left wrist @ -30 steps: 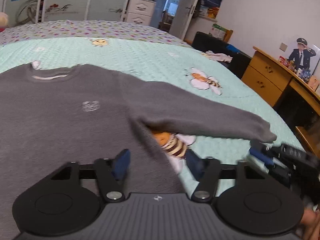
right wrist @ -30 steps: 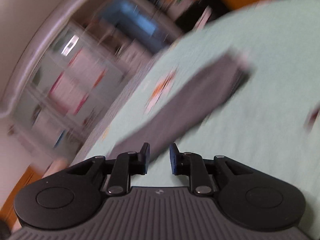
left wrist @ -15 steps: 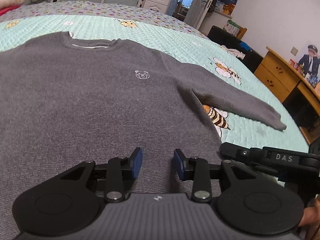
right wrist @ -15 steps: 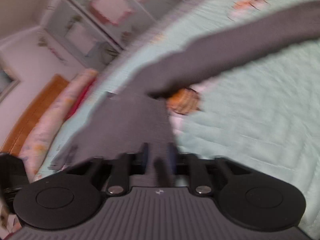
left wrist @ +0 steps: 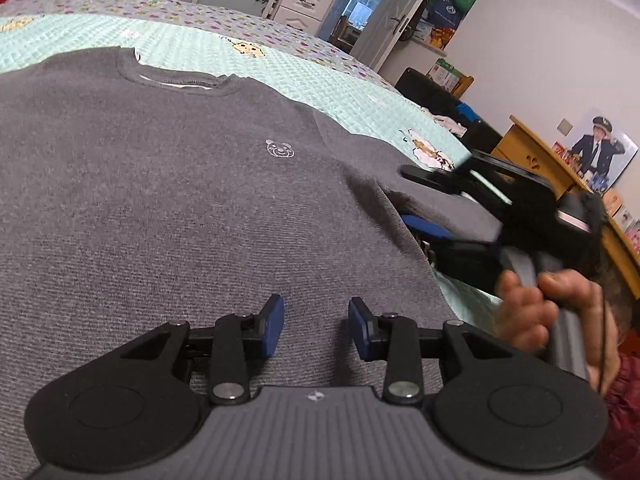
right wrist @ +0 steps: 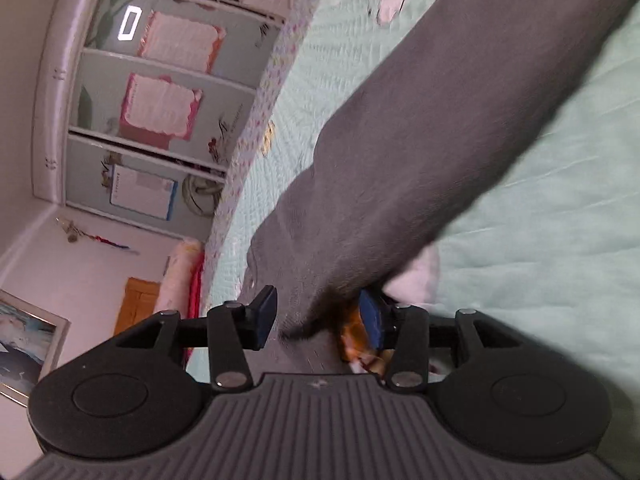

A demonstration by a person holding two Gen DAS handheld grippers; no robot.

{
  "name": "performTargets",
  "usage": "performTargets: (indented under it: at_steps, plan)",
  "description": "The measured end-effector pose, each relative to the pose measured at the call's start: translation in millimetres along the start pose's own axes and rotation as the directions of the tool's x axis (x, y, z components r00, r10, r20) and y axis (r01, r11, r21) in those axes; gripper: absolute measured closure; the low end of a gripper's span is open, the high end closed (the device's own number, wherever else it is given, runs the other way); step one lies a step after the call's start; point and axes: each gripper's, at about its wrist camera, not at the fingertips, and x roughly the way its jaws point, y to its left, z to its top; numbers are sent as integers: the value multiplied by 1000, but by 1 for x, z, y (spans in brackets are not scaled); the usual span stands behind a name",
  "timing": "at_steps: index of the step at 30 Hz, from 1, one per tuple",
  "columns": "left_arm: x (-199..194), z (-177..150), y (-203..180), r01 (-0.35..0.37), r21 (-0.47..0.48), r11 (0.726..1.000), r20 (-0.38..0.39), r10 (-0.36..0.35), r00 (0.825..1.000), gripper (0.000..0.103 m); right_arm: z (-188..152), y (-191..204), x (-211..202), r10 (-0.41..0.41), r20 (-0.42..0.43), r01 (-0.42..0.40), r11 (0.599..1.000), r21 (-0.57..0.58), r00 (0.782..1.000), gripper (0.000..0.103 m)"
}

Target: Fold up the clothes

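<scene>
The left gripper (left wrist: pixel 316 330) hovers low over the bottom of a grey sweater (left wrist: pixel 168 200), its blue-padded jaws parted with only flat knit showing in the gap, gripping nothing. The right gripper (right wrist: pixel 318 316) sits at the sweater's sleeve (right wrist: pixel 440 128); its jaws are opening, and the sleeve's underarm fabric lies loose between them, no longer pinched. In the left wrist view a hand (left wrist: pixel 548 312) in a dark red cuff holds that gripper's handle. The sweater lies face up and spread flat on a bed with a mint-green quilted cover (left wrist: pixel 328 92) printed with cartoon bees. It has a ribbed round neck (left wrist: pixel 180 76) and a small white bear face (left wrist: pixel 279 149) on the chest. The sleeve stretches out diagonally across the cover
</scene>
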Motion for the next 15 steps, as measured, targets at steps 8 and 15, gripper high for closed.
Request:
performTargets:
  at_steps: [8, 15]
  plan:
    - [-1, -3, -2, -3, 31, 1000, 11, 3, 1000, 65, 1, 6, 16, -65, 10, 66, 994, -86, 998, 96]
    - [0, -6, -3, -20, 56, 998, 21, 19, 1000, 64, 2, 8, 22, -99, 56, 111, 958, -266, 993, 101]
